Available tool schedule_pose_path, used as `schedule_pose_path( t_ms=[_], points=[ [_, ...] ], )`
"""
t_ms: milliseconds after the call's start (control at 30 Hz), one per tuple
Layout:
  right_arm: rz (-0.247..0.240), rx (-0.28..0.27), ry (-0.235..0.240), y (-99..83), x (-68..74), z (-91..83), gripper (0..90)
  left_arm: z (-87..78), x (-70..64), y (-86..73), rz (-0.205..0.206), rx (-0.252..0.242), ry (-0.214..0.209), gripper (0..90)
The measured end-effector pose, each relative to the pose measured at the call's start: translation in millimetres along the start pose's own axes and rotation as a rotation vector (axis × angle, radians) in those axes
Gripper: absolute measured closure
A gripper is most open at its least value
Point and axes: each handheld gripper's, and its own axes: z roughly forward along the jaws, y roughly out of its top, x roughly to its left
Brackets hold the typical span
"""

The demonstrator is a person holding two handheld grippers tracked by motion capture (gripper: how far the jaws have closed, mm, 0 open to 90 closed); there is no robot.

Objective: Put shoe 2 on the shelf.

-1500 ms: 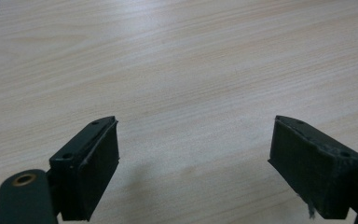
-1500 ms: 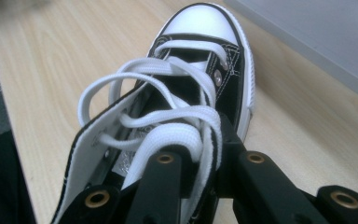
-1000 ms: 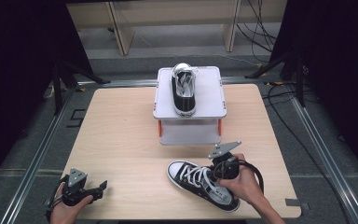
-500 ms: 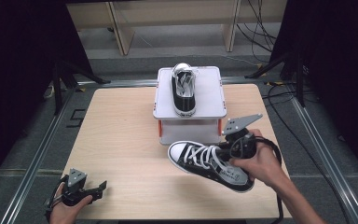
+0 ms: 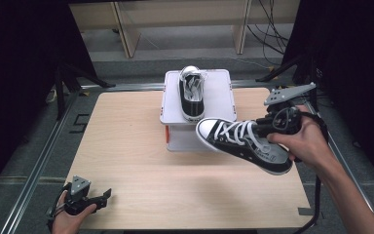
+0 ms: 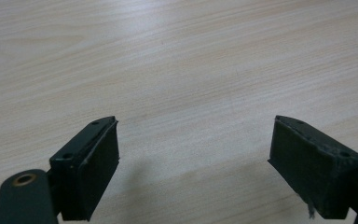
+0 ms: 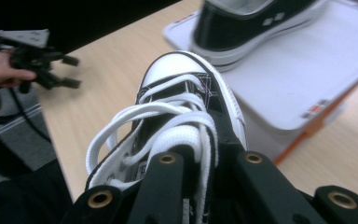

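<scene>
A black canvas sneaker with white laces and toe cap [image 5: 246, 141] hangs in the air at the right, toe near the white box's front right corner. My right gripper [image 5: 268, 127] is shut on its tongue; the right gripper view has the jaws closed on the laced shoe [image 7: 177, 116]. A matching sneaker [image 5: 191, 92] lies on the lid of the white box [image 5: 219, 100], also in the right gripper view [image 7: 256, 23]. My left gripper [image 5: 102, 197] rests open at the table's near left corner, with bare wood between its pads [image 6: 93, 168].
The white lidded box [image 7: 307, 70] has orange latches and stands at the table's far middle. The light wooden table [image 5: 126, 146] has metal rails along its sides. Dark curtains and wooden furniture legs stand beyond the far edge.
My right gripper has lifted the sneaker off the table and carried it up and away, toward the box. The left gripper has stayed put.
</scene>
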Motion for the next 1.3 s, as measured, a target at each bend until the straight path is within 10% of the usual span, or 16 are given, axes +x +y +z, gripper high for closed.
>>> schedule_pose_path(
  t_ms=[433, 1300],
  points=[
    [0.087, -0.010, -0.135, 32.0, -49.9, 3.7, 84.9, -0.2, 0.6, 0.2, -0.008, -0.004, 0.006, 15.3],
    [0.389, -0.042, -0.425, 103.2, -113.2, 104.3, 84.8, -1.2, -0.3, 0.3, -0.004, -0.012, -0.025, 15.3]
  ],
)
